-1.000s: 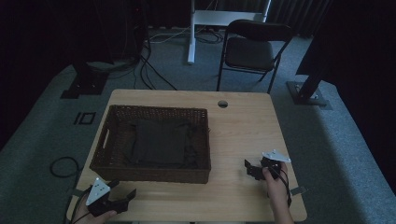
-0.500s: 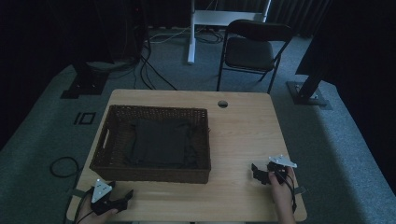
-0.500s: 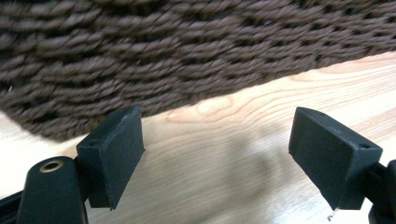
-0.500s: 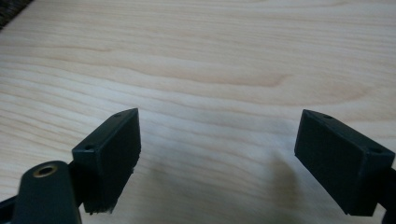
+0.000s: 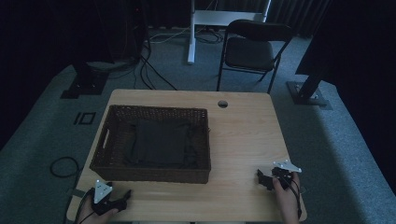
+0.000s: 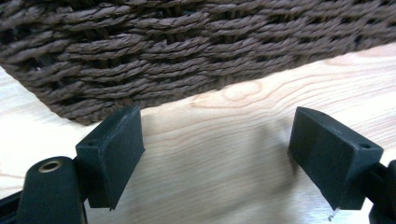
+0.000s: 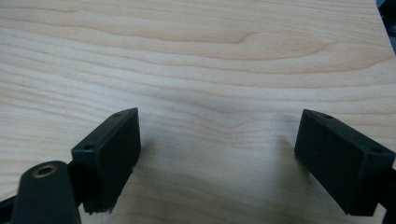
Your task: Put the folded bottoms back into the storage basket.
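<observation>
Resting on the near-left corner of the pale wooden surface [image 5: 243,135], the left hand-held gripper [image 5: 122,199] lies in a person's hand with its jaws spread wide apart and nothing between them; its own view looks across bare wood grain at the woven wall of a dark brown wicker basket [image 6: 187,42], which stands just beyond the jaw tips without touching them. Seen from the high view, that basket [image 5: 149,171] sits on the left half of the surface, and a dark folded cloth [image 5: 156,142] lies flat inside it. Near the front-right corner, the right hand-held gripper [image 5: 262,179] is held low over the wood, well apart from the basket, jaws likewise wide apart and empty, with only bare surface [image 7: 201,60] ahead of them. A small round hole [image 5: 222,103] marks the far edge of the surface, and a black folding chair [image 5: 252,49] stands on the carpet beyond it.
</observation>
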A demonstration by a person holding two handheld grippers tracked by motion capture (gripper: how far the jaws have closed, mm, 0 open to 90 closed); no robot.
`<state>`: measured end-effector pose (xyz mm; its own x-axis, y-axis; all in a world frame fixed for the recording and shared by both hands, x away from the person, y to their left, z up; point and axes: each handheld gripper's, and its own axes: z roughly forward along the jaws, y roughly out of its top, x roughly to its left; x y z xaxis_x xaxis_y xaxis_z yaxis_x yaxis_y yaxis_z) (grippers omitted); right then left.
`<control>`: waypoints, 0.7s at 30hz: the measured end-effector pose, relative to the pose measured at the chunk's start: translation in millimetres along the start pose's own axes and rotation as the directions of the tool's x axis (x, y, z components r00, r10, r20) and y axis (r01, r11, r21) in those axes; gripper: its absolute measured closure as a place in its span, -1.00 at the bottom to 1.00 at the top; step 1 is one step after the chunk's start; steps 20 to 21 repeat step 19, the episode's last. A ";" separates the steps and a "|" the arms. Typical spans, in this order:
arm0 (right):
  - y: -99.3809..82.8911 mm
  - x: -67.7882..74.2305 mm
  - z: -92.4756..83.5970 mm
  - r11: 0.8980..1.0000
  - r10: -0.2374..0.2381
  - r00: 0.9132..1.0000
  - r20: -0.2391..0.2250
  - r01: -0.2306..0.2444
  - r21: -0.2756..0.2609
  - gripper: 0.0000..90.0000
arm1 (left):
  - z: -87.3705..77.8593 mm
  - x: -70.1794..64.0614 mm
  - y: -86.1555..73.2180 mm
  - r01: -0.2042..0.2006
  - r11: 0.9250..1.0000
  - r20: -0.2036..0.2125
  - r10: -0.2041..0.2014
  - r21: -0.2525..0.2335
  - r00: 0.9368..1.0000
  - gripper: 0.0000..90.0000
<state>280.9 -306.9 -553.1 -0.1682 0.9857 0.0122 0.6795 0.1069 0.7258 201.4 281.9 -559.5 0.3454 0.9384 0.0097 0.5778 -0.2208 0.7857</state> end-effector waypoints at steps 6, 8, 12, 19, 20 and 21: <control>-0.6 0.2 -0.5 1.000 -0.004 1.000 -0.006 0.004 0.001 -0.70 | 4.7 -1.6 -4.0 0.011 0.998 -0.016 -0.012 -0.055 1.000 -0.66; -0.6 0.2 -0.5 1.000 -0.004 1.000 -0.006 0.004 0.001 -0.70 | 4.6 -1.5 -4.0 0.011 0.998 -0.016 -0.012 -0.056 1.000 -0.66; -0.6 0.1 -0.5 1.000 -0.002 1.000 -0.006 0.002 0.001 -0.70 | 4.5 -1.6 -4.5 0.013 0.998 -0.017 -0.014 -0.058 1.000 -0.66; -0.5 0.1 -0.3 1.000 -0.001 1.000 -0.005 0.001 0.001 -0.71 | 4.5 -1.5 -4.9 0.013 0.998 -0.016 -0.014 -0.061 1.000 -0.66; -0.5 0.1 -0.3 1.000 -0.001 1.000 -0.005 0.001 0.001 -0.71 | 4.5 -1.5 -4.9 0.013 0.998 -0.016 -0.014 -0.061 1.000 -0.66; -0.5 0.1 -0.3 1.000 -0.001 1.000 -0.005 0.001 0.001 -0.71 | 4.5 -1.5 -4.9 0.013 0.998 -0.016 -0.014 -0.061 1.000 -0.66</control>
